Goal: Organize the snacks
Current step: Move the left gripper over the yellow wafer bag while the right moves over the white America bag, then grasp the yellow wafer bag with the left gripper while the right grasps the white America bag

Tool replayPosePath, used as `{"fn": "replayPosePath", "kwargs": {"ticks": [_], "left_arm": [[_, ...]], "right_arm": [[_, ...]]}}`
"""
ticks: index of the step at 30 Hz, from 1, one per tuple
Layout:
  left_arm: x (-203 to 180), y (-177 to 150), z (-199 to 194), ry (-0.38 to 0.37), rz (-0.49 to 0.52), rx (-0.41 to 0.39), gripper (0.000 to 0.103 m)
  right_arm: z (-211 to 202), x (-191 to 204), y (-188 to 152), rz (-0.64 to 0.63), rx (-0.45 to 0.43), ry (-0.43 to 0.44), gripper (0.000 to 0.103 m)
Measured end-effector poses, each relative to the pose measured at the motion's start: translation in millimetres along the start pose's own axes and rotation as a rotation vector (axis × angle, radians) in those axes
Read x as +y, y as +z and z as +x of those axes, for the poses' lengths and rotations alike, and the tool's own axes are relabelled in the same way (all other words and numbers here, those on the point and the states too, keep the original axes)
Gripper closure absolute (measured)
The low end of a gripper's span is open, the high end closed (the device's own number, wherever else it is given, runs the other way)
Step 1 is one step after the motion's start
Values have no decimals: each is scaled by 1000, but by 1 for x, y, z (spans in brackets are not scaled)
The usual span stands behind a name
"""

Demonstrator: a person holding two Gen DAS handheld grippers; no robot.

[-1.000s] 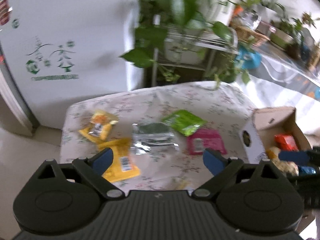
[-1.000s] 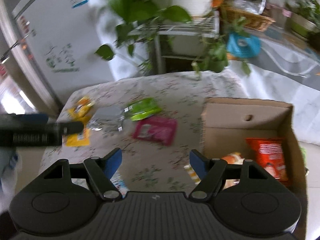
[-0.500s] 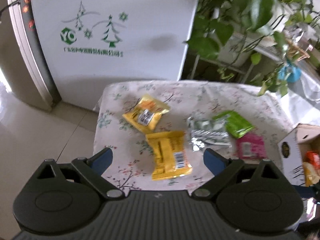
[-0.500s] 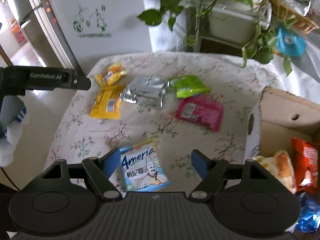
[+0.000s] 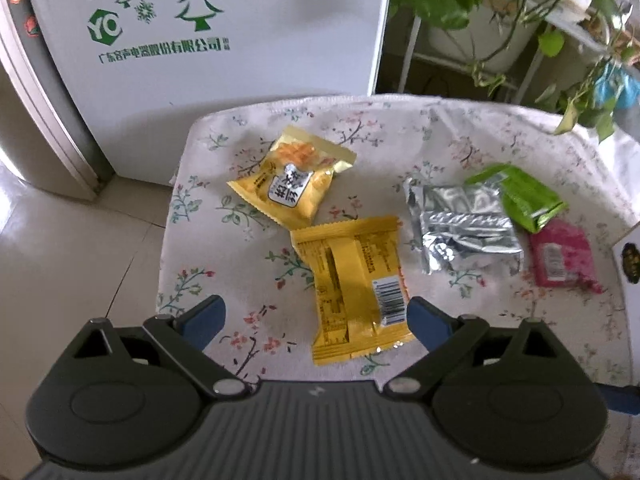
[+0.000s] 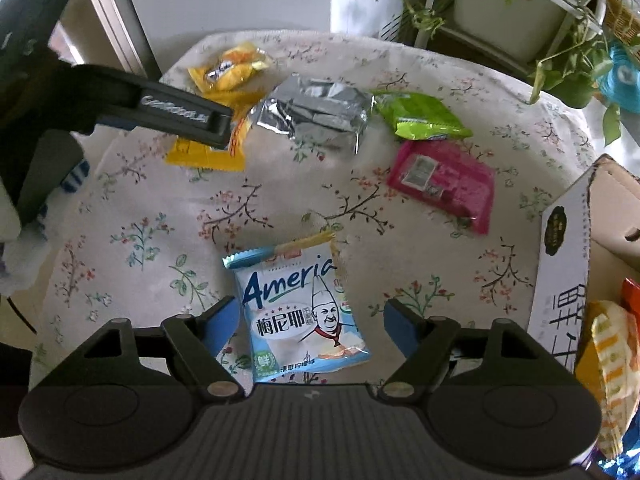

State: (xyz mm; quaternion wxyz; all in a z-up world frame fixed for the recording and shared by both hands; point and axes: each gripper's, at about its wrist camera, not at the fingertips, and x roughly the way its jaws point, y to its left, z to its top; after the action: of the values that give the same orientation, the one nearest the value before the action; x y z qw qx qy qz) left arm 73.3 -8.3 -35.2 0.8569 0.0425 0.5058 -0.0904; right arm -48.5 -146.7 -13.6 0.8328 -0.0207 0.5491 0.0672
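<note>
Right tongs (image 6: 310,326) stand released, jaws just widened, straddling the blue snack packet (image 6: 300,308) on the near surface (image 6: 140,240); its long axis runs near-to-far. Left tongs (image 5: 316,318) are released above the yellow packet (image 5: 356,284), nothing gripped. Only the right view shows the blue packet and the carton (image 6: 568,264) at right.

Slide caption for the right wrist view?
Open right gripper above a blue snack packet on the floral tablecloth.

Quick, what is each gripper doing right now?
Left gripper: open, holding nothing.
Right gripper: open, jaws just widened, holding nothing.
</note>
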Motion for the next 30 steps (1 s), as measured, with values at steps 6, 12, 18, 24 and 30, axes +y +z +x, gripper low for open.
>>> {"fn": "replayPosePath", "kwargs": {"ticks": [6, 12, 18, 24, 30], "left_arm": [[-9, 1, 15, 10, 21, 21, 6], [-10, 3, 23, 9, -2, 1, 0], [-11, 0, 24, 12, -10, -28, 0], [-10, 2, 23, 4, -1, -20, 0], [-11, -1, 19, -2, 5, -26, 4]], "right_arm": [[11, 6, 4, -25, 19, -35, 17], [22, 9, 9, -26, 35, -59, 12], [23, 10, 9, -21, 41, -54, 12], [21, 11, 12, -24, 40, -25, 23], [16, 15, 16, -34, 29, 6, 45]]}}
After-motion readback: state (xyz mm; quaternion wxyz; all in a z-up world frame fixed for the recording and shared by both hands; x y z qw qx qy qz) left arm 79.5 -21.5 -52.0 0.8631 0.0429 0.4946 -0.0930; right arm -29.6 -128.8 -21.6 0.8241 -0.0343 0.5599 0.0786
